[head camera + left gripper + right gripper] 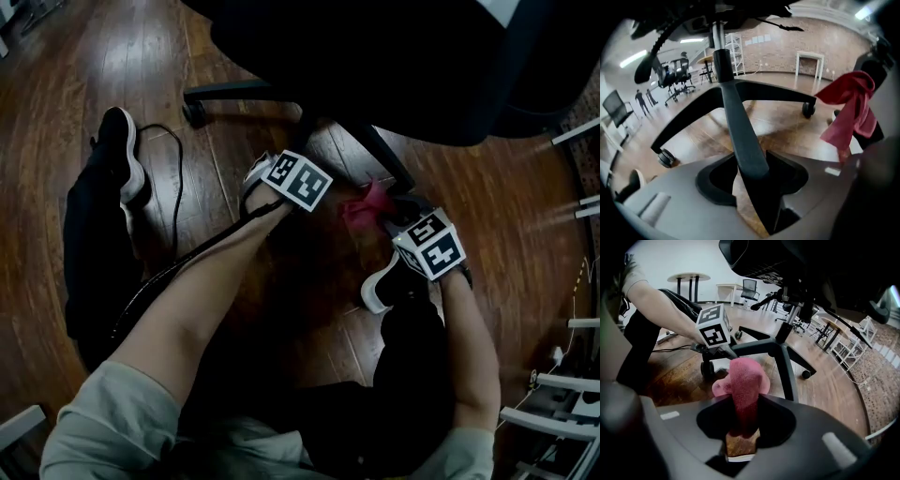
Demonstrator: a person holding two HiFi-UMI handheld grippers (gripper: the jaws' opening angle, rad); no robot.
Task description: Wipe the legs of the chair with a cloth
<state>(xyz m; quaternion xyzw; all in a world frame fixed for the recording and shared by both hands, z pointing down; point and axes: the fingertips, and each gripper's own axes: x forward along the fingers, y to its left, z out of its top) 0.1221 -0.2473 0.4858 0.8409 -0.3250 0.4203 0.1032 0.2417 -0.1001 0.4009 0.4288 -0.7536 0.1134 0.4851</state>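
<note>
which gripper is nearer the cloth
Right. The right gripper is shut on the cloth; the left gripper straddles a chair leg, apart from the cloth.

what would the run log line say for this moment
left claw: open, chair leg between jaws | right claw: shut on cloth | cloth-to-leg contact: cannot tell

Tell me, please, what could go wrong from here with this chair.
1. The chair leg sits between the jaws of the left gripper, and the chair stands on castors: pushing could roll it away.
2. The right gripper holds the red cloth bunched, so bare jaws might scrape the leg.
</note>
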